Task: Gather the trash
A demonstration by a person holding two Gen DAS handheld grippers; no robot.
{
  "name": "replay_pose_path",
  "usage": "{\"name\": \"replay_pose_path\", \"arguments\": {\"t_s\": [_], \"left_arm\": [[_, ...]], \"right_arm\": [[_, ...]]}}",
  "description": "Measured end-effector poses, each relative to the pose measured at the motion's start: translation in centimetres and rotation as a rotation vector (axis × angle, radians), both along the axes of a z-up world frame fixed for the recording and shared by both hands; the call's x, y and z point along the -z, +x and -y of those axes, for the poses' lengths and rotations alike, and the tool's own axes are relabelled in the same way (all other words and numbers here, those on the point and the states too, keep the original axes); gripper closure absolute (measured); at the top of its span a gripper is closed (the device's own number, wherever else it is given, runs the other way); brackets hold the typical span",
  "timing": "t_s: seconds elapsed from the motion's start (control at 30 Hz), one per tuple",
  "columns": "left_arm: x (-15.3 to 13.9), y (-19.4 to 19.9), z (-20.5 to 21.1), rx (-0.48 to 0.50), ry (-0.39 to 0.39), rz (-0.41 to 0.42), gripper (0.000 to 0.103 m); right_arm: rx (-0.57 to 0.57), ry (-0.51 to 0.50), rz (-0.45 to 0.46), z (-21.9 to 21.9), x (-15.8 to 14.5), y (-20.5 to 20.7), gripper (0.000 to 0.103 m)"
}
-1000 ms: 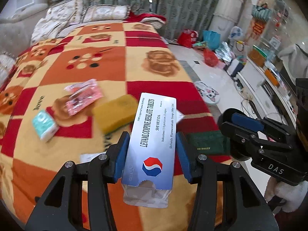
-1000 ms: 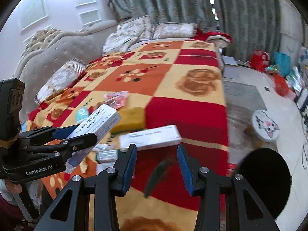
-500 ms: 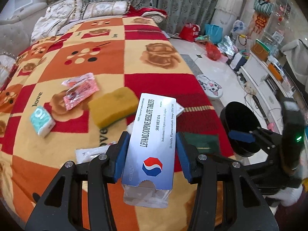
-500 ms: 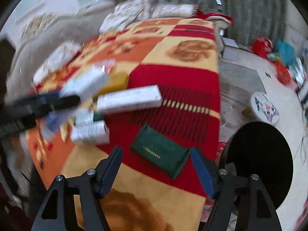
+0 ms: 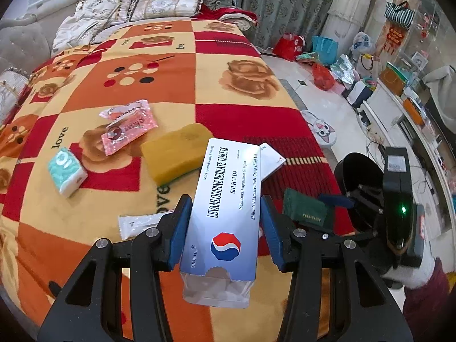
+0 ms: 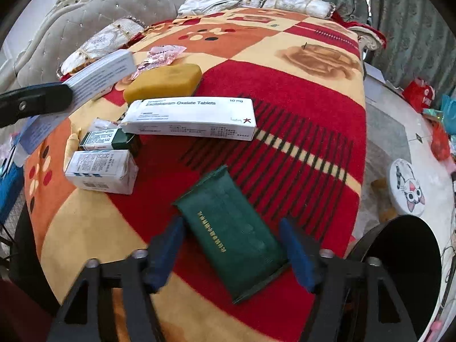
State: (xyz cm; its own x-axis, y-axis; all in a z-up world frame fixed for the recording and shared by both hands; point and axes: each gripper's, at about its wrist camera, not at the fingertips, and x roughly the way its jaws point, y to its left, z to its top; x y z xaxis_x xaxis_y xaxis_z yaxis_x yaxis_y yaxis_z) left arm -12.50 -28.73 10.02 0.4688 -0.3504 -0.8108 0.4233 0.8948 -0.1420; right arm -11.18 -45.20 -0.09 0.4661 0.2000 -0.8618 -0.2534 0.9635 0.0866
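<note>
My left gripper (image 5: 225, 208) is shut on a silver-blue tablet box (image 5: 225, 182) and holds it upright above the patterned bed blanket (image 5: 171, 65). In the right wrist view that same box (image 6: 102, 74) sticks out at the far left. My right gripper (image 6: 231, 223) is low over the blanket. A dark green packet (image 6: 225, 205) lies flat between its blue fingers (image 6: 168, 245). The jaws are closing, and the pads do not visibly press on the packet. The left wrist view shows the green packet (image 5: 306, 209) near the bed's right edge.
A black round bin (image 6: 404, 270) stands on the floor beside the bed. On the blanket lie a long white tablet box (image 6: 191, 116), two small boxes (image 6: 99, 171), a yellow sponge (image 5: 176, 154), pink wrappers (image 5: 128, 125), a teal tissue pack (image 5: 67, 173) and a white sachet (image 5: 139, 223).
My right gripper has dropped towards the bed and now straddles the green packet, after its jaws widened and began to narrow. The left gripper has kept still with its box.
</note>
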Motion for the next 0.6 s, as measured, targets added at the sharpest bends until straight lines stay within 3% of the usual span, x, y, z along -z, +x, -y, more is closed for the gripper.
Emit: {"name": "replay_pose_path", "arguments": {"t_s": [0.13, 0.3, 0.4, 0.47, 0.6], "left_arm": [[0.1, -0.2, 0.7, 0.016, -0.009, -0.005, 0.056], [0.1, -0.6, 1.1, 0.029, -0.012, -0.006, 0.056], [0.0, -0.8, 1.1, 0.027, -0.014, -0.003, 0.056], [-0.2, -0.9, 1.1, 0.026, -0.016, 0.001, 0.056], [-0.4, -1.0, 0.9, 0.025, -0.012, 0.008, 0.056]], "right_arm": [[0.084, 0.063, -0.007, 0.5, -0.3, -1.2, 0.055], [0.112, 0.111, -0.049, 0.1, -0.6, -2.1, 0.056], [0.095, 0.124, -0.061, -0.3, -0.9, -2.1, 0.050], [0.081, 0.123, -0.052, -0.5, -1.0, -1.8, 0.035], [0.034, 0.034, -0.041, -1.3, -0.1, -2.1, 0.035]]}}
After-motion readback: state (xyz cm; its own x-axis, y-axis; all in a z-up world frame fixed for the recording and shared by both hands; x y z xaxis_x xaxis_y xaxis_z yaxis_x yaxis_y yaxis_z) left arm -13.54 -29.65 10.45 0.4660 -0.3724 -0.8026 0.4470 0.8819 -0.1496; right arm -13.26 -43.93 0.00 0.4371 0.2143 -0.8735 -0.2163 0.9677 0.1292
